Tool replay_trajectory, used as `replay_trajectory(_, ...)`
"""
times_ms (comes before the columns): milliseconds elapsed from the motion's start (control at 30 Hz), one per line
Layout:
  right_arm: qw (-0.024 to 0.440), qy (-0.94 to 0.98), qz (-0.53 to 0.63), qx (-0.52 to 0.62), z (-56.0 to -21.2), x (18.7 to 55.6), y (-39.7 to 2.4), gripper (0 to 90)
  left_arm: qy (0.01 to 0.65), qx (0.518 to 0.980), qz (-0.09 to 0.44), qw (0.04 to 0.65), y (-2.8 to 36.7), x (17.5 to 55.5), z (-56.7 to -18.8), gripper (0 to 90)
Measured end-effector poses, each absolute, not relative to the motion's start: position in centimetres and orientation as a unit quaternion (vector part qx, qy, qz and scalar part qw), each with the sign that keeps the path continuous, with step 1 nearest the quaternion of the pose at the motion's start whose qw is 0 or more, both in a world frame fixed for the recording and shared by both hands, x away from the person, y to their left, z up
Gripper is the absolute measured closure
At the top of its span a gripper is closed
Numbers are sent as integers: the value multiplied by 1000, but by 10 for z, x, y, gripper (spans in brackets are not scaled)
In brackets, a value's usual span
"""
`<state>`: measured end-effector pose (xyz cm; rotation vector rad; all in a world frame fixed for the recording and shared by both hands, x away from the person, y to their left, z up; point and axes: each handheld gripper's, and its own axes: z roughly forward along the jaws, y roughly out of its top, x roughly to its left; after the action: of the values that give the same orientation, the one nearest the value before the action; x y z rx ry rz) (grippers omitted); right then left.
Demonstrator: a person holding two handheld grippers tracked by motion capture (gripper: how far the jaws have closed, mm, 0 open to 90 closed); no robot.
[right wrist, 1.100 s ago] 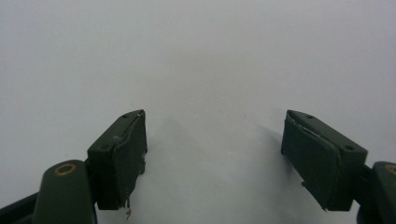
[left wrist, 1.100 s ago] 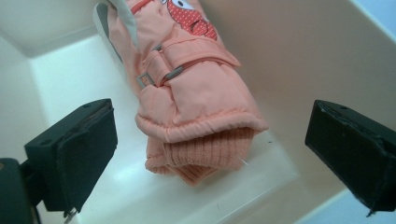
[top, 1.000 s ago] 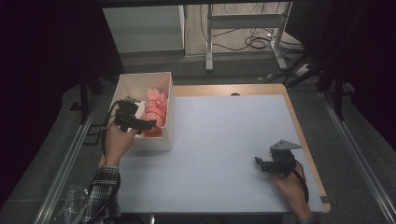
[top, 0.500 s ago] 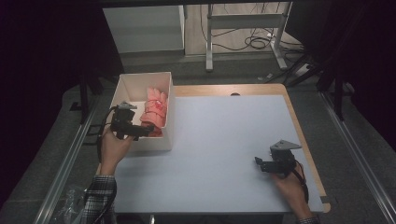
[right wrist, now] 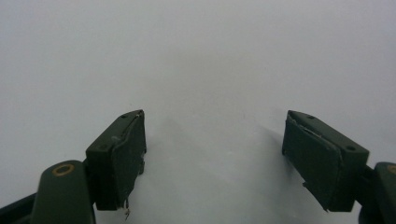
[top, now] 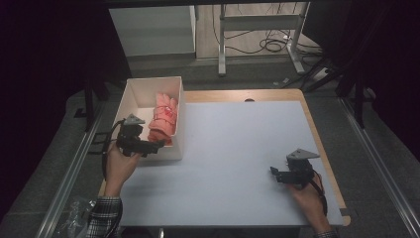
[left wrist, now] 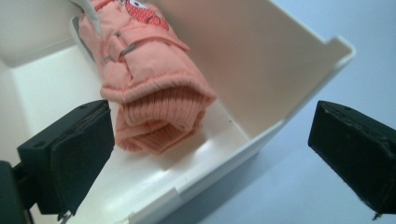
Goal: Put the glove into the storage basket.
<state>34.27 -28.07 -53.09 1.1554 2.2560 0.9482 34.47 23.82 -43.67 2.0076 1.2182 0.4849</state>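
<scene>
Lay in the open white plastic box (top: 132, 101) at the table's far-left corner — the padded salmon-pink glove (left wrist: 140, 70), ribbed cuff end toward the left gripper (left wrist: 205, 154), long axis running away along the box's right wall. Hovered at the box's near corner, jaws spread wide and holding nothing — one inside the wall, one outside. Sat well apart over bare white tabletop (top: 237, 144), the right gripper (right wrist: 212, 158), likewise wide and empty. Clearly the nearer hand: left.

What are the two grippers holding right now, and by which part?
Nothing. The left gripper is open near the pink glove's cuff; the right gripper is open over bare table.
</scene>
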Motion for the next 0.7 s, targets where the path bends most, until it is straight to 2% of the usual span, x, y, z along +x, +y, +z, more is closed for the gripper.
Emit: replay_trajectory(700,216,814,342,417,-531,343,-281,219,434,795,172,387,212,312,-452,11)
